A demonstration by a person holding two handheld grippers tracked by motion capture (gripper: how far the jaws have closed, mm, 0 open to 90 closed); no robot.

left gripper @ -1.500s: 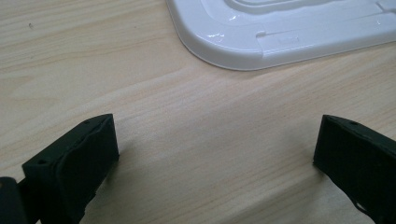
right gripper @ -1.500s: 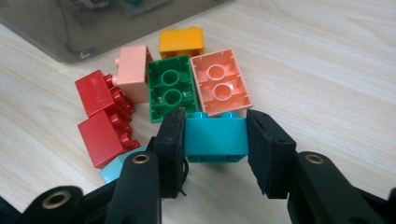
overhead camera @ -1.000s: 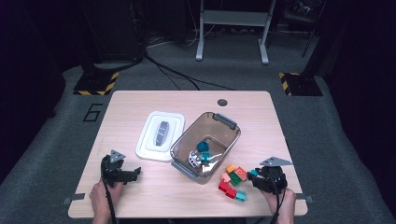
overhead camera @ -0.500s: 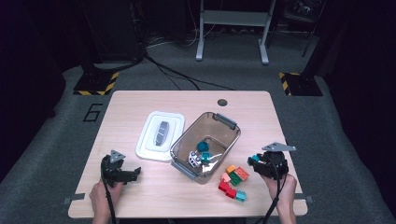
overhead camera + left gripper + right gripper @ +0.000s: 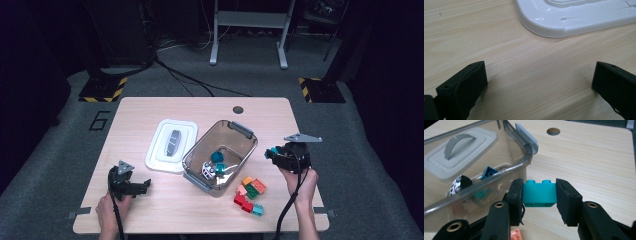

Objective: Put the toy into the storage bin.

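Note:
My right gripper [image 5: 272, 153] [image 5: 539, 195] is shut on a teal brick [image 5: 539, 194] [image 5: 273, 150], held in the air just right of the clear plastic bin [image 5: 200, 152] [image 5: 469, 187]. Inside the bin lie a dark teal brick [image 5: 216, 157], a lighter teal piece [image 5: 220, 168] and a small black-and-white toy [image 5: 208, 171]. A pile of loose bricks [image 5: 250, 192] in orange, green, red and teal lies on the table in front of the bin. My left gripper [image 5: 142, 187] [image 5: 539, 82] rests open on the wooden table near the front left, with bare wood between its jaws.
The bin's white lid [image 5: 171, 145] [image 5: 574, 15] with a grey handle lies flat left of the bin. A round hole [image 5: 238, 109] [image 5: 553, 131] sits near the table's far edge. Cables and stand legs are on the floor beyond the table.
My right gripper has risen from the loose brick pile with the teal brick and moved toward the bin's right side. The left gripper has stayed still.

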